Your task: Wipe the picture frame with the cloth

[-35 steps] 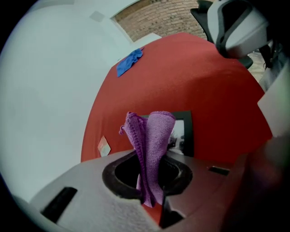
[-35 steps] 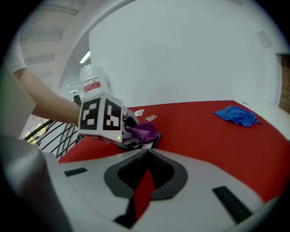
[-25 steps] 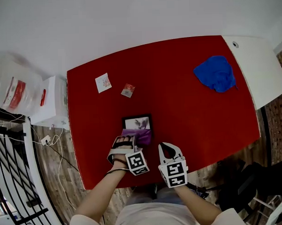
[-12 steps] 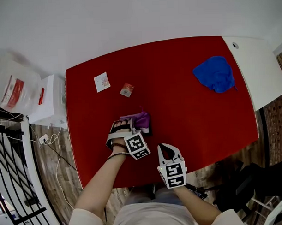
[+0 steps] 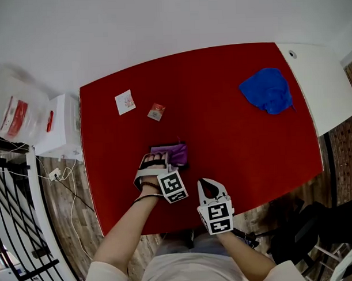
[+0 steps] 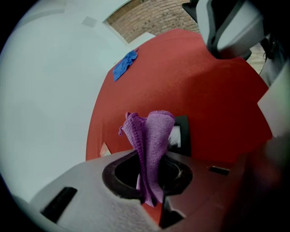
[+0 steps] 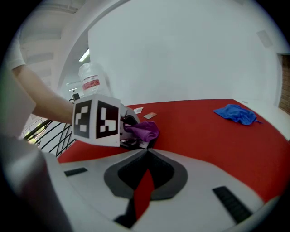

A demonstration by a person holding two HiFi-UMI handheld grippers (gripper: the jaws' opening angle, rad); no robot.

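You are working with one picture frame (image 6: pixel 182 130), two cloths, two small paper items and your two grippers on a single red table (image 5: pixel 239 146). One cloth is the purple cloth (image 6: pixel 153 133); the other, the blue cloth (image 5: pixel 267 90), is lying crumpled near the far right corner, well apart from everything else. A white card (image 5: pixel 126 102) and a small packet (image 5: pixel 156 112) are sitting near each other toward the far left. Your left gripper (image 5: pixel 158 162) is clamping the purple cloth, its jaws pinching the folds, so the fabric is bunching out past the tips. That bunch is resting on the picture frame and covering most of it; only a dark edge and a strip of the white picture are peeking out on the right side of the cloth, just beyond the jaws. Your right gripper (image 5: pixel 207 185) is hovering near the table's front edge, just beside the left one, with its jaws together on nothing, apart from the frame.
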